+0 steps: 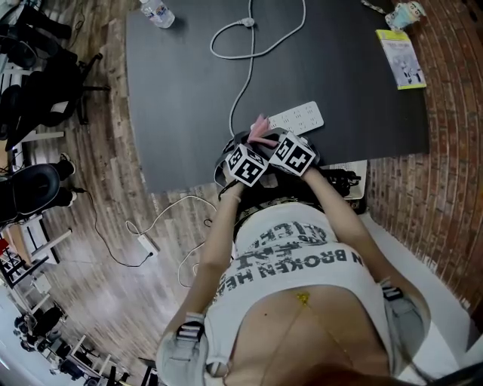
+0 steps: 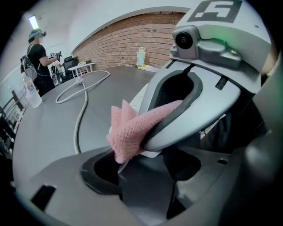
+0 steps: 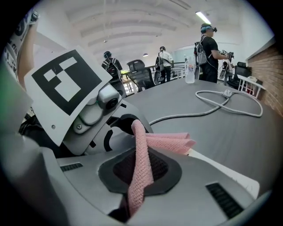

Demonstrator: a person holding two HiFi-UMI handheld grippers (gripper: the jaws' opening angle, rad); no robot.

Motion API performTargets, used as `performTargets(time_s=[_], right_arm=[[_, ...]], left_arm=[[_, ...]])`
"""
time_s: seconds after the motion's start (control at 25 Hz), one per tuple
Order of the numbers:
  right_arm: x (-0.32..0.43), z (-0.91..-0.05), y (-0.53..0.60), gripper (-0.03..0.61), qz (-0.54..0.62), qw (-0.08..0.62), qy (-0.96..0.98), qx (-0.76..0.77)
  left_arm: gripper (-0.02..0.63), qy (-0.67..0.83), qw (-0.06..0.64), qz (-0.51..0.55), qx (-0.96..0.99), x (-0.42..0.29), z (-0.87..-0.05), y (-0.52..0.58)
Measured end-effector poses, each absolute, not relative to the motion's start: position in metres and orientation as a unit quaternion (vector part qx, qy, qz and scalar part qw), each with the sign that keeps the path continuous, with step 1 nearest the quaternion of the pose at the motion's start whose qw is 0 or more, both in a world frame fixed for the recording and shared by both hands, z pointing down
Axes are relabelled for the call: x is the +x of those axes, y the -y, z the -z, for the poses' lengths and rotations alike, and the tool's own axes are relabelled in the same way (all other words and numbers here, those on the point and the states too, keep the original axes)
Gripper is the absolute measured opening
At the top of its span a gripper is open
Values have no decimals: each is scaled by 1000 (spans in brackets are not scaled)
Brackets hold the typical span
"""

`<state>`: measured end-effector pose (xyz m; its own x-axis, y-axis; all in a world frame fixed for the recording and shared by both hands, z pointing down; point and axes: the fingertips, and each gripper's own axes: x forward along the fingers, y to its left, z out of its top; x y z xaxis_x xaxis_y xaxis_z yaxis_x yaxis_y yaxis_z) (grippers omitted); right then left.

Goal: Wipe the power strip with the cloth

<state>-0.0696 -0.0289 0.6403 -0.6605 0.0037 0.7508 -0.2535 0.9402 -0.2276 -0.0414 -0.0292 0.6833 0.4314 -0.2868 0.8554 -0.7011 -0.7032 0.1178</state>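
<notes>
A white power strip (image 1: pixel 301 117) lies near the front edge of the dark table (image 1: pixel 181 90), and its cable (image 1: pixel 243 83) loops away to the far side. The pink cloth (image 1: pixel 261 133) is bunched just in front of the strip's near end. Both grippers meet at the cloth, tip to tip. My right gripper (image 3: pixel 136 187) is shut on the cloth (image 3: pixel 140 163), which runs up out of its jaws and folds over towards the strip (image 3: pixel 223 171). My left gripper (image 2: pixel 141 174) stands open, and the cloth's (image 2: pixel 129 128) lower corner hangs into its gap.
A water bottle (image 1: pixel 157 12) stands at the table's far left, with a yellow booklet (image 1: pixel 401 58) and a cup (image 1: pixel 405 13) at the far right. Office chairs (image 1: pixel 36 83) stand left of the table. A second strip with cable (image 1: pixel 146 243) lies on the floor. People stand beyond the table (image 3: pixel 211 52).
</notes>
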Motion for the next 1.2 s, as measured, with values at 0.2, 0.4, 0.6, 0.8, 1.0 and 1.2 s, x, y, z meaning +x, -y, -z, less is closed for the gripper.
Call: performTargets(time_s=[0.2, 0.4, 0.6, 0.8, 1.0, 1.2], right_arm=[[-63, -639, 34, 15, -160, 409, 894, 84], [-50, -644, 44, 15, -162, 410, 890, 116], [-42, -643, 50, 15, -160, 408, 889, 134], [-34, -643, 55, 15, -158, 408, 887, 151], [-27, -643, 58, 15, -165, 406, 884, 163], [-21, -643, 58, 15, -168, 409, 881, 169]], left_arm=[[289, 302, 236, -439, 813, -41, -683, 30], [289, 303, 236, -439, 812, -42, -684, 30], [288, 301, 235, -439, 813, -43, -683, 30], [288, 299, 236, -440, 813, -44, -683, 29], [288, 298, 236, -440, 813, -43, -683, 29], [289, 297, 236, -443, 812, -41, -684, 28]])
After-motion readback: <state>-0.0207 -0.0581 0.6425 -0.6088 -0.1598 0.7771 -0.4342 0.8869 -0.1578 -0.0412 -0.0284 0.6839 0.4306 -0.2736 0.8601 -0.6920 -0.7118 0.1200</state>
